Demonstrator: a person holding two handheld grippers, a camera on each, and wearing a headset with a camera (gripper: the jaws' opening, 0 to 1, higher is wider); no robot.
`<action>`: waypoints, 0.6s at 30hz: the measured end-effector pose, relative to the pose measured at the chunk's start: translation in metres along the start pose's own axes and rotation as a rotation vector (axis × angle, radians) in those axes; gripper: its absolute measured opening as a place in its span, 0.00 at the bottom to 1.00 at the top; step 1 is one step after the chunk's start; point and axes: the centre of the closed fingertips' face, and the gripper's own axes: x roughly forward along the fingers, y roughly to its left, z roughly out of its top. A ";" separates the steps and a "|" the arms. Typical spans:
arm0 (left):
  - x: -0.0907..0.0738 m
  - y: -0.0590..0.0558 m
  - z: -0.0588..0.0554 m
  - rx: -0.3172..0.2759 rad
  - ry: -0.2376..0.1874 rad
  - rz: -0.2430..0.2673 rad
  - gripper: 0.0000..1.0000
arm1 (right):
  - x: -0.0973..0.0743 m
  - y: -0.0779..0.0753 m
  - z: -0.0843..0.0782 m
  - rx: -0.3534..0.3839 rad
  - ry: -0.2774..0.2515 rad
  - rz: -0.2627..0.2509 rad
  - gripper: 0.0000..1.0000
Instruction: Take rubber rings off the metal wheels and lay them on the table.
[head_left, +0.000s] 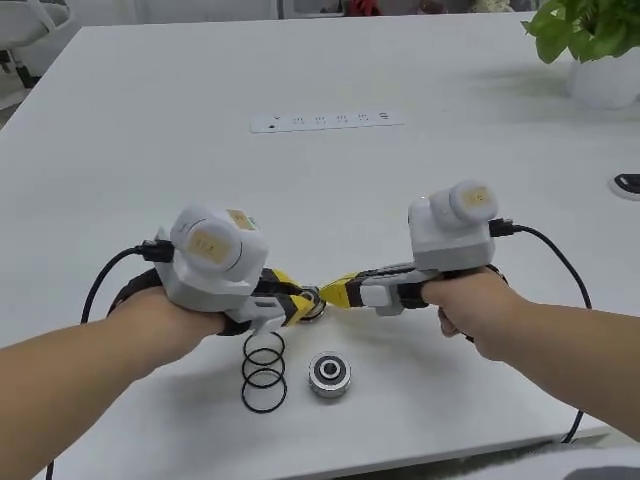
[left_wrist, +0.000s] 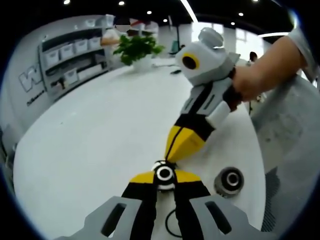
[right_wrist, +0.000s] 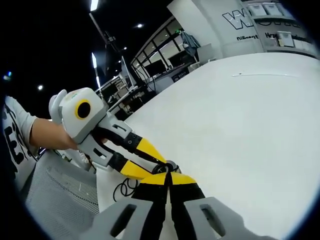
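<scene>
White table (head_left: 150, 120) filled the head view, with a power strip (head_left: 327, 121) whose markings were too small to read and a potted plant (head_left: 585, 25) at the far corner. Wall lettering (right_wrist: 239, 20) seen from the right gripper began with a large "W"; the rest was blurred.

The left gripper (left_wrist: 165, 176) was clamped on a metal wheel (left_wrist: 165, 172), clearest in its own view. The right gripper (right_wrist: 169, 175) had its jaws pressed together, tips at that wheel's rim; whether they pinched a ring I could not tell.

The head view alone laid out three rubber rings (head_left: 264, 372) on the table beside a loose wheel (head_left: 329, 372).
</scene>
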 end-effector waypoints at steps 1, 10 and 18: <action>0.000 0.000 0.000 -0.002 0.000 0.002 0.12 | 0.000 0.000 0.000 -0.004 0.001 0.001 0.00; 0.000 0.000 -0.001 -0.004 0.001 0.008 0.12 | 0.003 0.004 0.000 -0.030 0.008 0.025 0.00; 0.000 0.001 -0.001 -0.007 0.000 0.010 0.12 | 0.006 0.017 0.006 -0.054 -0.019 0.054 0.00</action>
